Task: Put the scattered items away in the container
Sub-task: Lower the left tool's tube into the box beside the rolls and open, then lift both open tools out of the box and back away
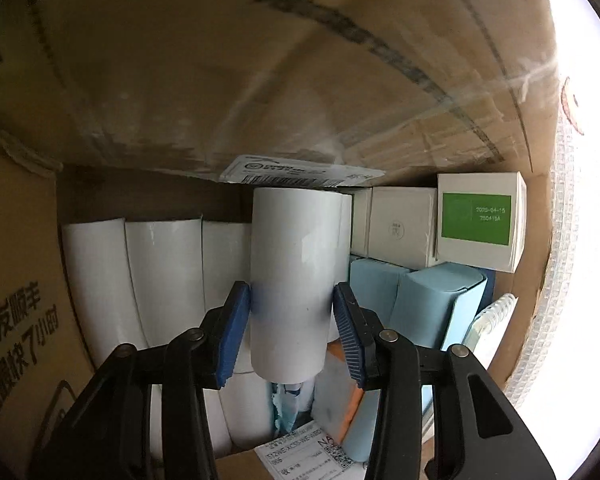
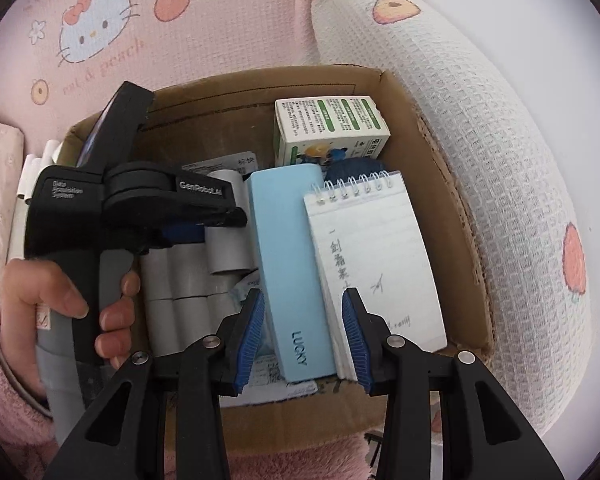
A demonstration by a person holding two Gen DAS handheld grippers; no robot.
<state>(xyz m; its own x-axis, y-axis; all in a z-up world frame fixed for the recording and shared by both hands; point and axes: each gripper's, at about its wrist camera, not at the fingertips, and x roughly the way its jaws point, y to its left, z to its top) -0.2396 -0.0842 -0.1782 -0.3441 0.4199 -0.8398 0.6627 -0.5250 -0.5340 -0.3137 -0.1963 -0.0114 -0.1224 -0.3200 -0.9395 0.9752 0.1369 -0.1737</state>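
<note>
A: where's the roll?
B: my left gripper is pinching the white roll inside the cardboard box. Right gripper spread wide over the blue case and notepad

White rolls, pale blue case, brown cardboard box; pink blanket printed with peaches.

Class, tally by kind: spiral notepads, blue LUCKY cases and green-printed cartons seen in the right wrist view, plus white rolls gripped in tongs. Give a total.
Spiral notepads: 1
Blue LUCKY cases: 1
Green-printed cartons: 1
White rolls gripped in tongs: 1, in the left tongs
Total: 4
</note>
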